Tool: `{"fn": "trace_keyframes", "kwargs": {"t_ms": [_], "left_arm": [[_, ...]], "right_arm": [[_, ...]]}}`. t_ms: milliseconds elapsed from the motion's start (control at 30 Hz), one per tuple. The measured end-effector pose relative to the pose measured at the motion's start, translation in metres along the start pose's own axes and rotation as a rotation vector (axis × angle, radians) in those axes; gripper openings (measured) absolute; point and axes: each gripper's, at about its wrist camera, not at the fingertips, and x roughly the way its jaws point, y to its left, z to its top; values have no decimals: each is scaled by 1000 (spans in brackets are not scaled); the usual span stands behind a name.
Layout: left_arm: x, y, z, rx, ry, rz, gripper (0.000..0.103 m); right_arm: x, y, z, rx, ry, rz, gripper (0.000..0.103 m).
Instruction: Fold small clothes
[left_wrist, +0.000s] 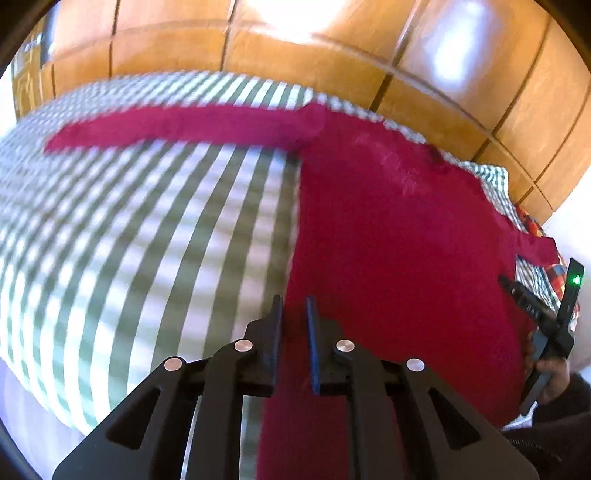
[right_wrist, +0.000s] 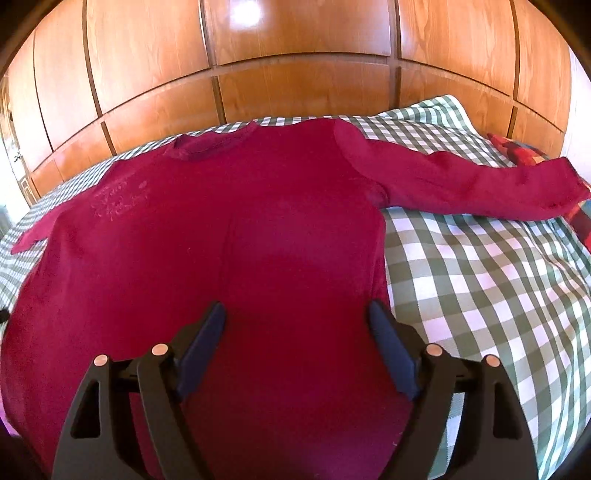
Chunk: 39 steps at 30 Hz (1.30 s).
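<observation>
A dark red long-sleeved sweater (left_wrist: 388, 240) (right_wrist: 240, 240) lies flat on the bed, neck toward the wardrobe. One sleeve (left_wrist: 184, 125) stretches out to the left in the left wrist view. The other sleeve (right_wrist: 480, 184) runs out to the right in the right wrist view. My left gripper (left_wrist: 293, 306) hovers over the sweater's left side edge. Its jaws stand a narrow gap apart, and the cloth seen in the gap lies below them, not pinched. My right gripper (right_wrist: 297, 314) is wide open above the lower body near the right side edge, with nothing held.
A green-and-white checked bed cover (left_wrist: 129, 240) (right_wrist: 480, 277) lies under the sweater. Wooden wardrobe doors (left_wrist: 332, 55) (right_wrist: 295, 55) stand behind the bed. A red plaid cloth (right_wrist: 517, 153) lies at the far right. A person's hand (left_wrist: 554, 373) shows at the right edge.
</observation>
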Motion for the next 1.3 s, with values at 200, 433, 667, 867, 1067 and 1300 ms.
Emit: {"fn": "trace_keyframes", "kwargs": {"t_ms": [200,433,667,867,1067,1300], "left_arm": [[27,-63,39,155,-45,-3,18],[87,-129,55,298,5,-8,52],[127,-132,56,263,38,-1,78],[130,-135,53,270,38,-29,88],[129,-128,52,252,35,-61,90],[128,-127,53,246,45,-121,98]], "right_arm": [[-15,-28,17,142,56,119,77],[-38,-171,17,552,2,-3,68],[-28,-293,26,832,-42,-78,57],[8,-336,49,951,-45,-88,57],[17,-358,76,964,-35,-154,9],[2,-268,152,657,-103,-51,6]]}}
